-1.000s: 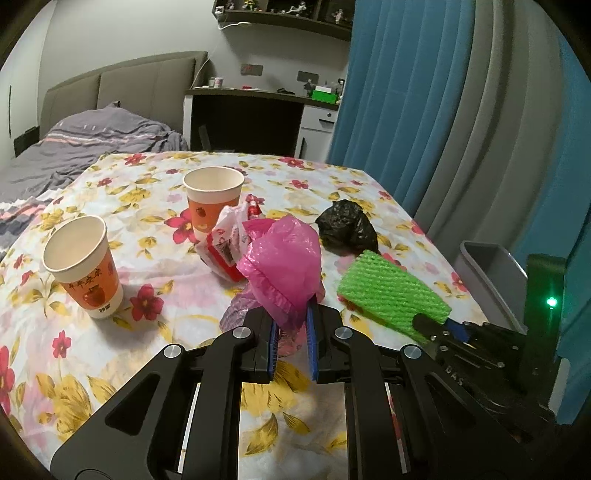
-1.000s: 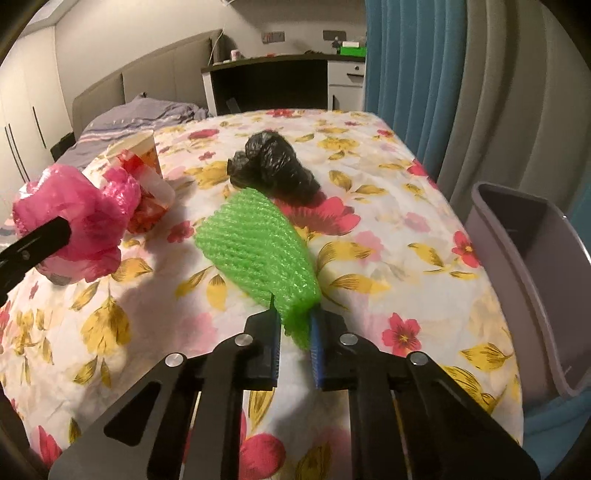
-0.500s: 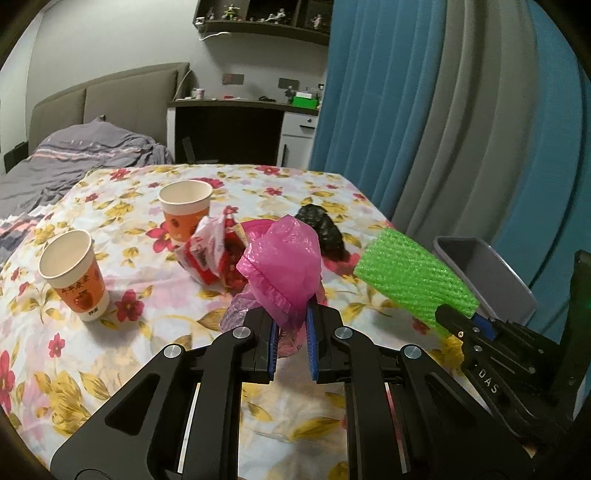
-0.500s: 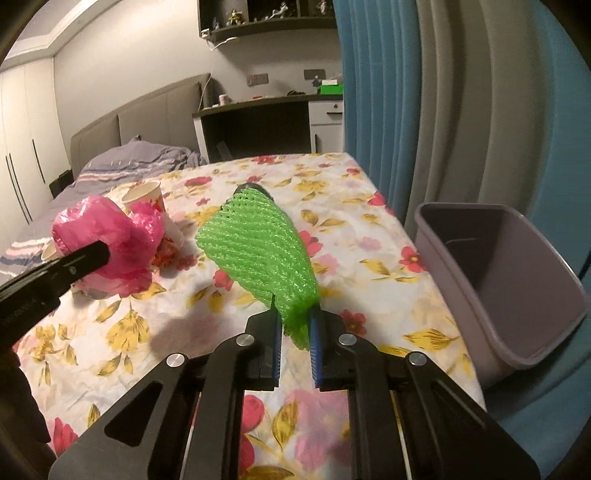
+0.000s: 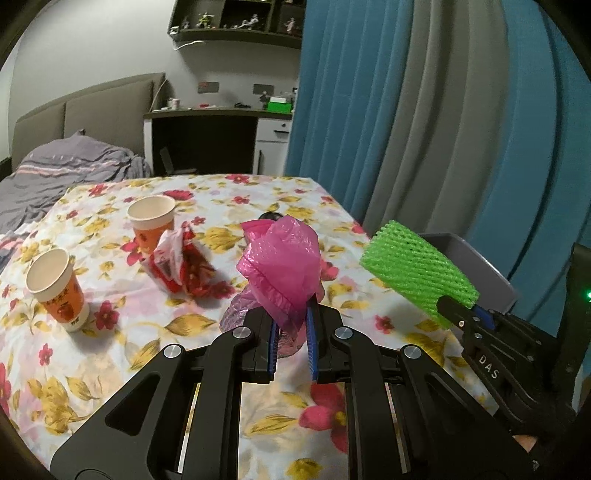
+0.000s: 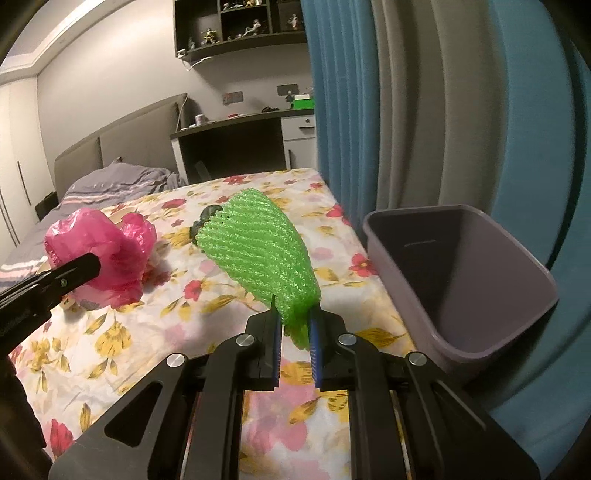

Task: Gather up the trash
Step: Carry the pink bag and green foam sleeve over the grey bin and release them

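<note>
Two paper cups (image 5: 55,284) and red-and-white crumpled wrapper (image 5: 181,264) left on flowered table (image 5: 110,365). Left tool (image 5: 291,345) clenched on crumpled pink plastic bag (image 5: 284,266), now lifted off table. Right tool (image 6: 295,347) clenched on green foam mesh sleeve (image 6: 262,251), raised and brought beside grey plastic bin (image 6: 461,280). Release over bin judged next.

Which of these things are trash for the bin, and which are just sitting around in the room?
For the job:
pink bag, held in the left hand-held gripper
green net, held in the right hand-held gripper
bin
black bag
red wrapper
two cups

Just lying about:
bed
desk
curtain
shelf
</note>
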`<move>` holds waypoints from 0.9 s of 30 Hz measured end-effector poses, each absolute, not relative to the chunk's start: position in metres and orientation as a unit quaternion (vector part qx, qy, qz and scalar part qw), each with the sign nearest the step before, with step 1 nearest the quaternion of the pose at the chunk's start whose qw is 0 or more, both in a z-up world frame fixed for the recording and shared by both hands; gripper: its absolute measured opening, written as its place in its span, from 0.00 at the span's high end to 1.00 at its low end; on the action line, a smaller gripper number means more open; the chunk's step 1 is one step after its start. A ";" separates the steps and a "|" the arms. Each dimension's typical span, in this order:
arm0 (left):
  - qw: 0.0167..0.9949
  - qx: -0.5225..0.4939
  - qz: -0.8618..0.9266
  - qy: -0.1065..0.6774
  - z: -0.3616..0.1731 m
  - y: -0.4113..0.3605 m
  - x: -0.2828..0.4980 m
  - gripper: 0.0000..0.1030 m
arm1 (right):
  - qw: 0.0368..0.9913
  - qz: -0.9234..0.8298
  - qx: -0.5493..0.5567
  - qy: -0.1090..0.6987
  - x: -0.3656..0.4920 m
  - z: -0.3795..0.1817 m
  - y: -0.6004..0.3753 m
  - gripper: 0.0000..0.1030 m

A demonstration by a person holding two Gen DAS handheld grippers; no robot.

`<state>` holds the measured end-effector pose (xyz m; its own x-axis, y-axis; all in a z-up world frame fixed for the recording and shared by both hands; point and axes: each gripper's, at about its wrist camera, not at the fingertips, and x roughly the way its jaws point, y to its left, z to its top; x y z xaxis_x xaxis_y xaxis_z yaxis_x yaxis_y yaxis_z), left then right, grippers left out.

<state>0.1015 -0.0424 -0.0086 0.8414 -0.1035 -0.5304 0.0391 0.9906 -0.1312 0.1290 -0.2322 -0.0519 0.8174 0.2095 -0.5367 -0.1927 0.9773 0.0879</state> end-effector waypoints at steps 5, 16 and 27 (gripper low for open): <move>0.958 -0.051 -0.064 0.274 0.002 -0.061 0.105 0.88 | 0.956 0.094 0.021 0.277 0.129 -0.048 -0.244 0.87; 0.954 -0.027 -0.145 0.261 0.021 -0.127 0.134 0.88 | 0.963 0.027 0.041 0.266 0.140 -0.039 -0.300 0.87; 0.935 -0.012 -0.223 0.276 0.011 -0.204 0.187 0.88 | 0.957 -0.053 0.067 0.277 0.163 -0.053 -0.362 0.87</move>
<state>0.1865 -0.2042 0.0110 0.7477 -0.4244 -0.5107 0.4112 0.8998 -0.1458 0.1628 -0.3621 -0.0531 0.8412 -0.0639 -0.5369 0.1376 0.9856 0.0983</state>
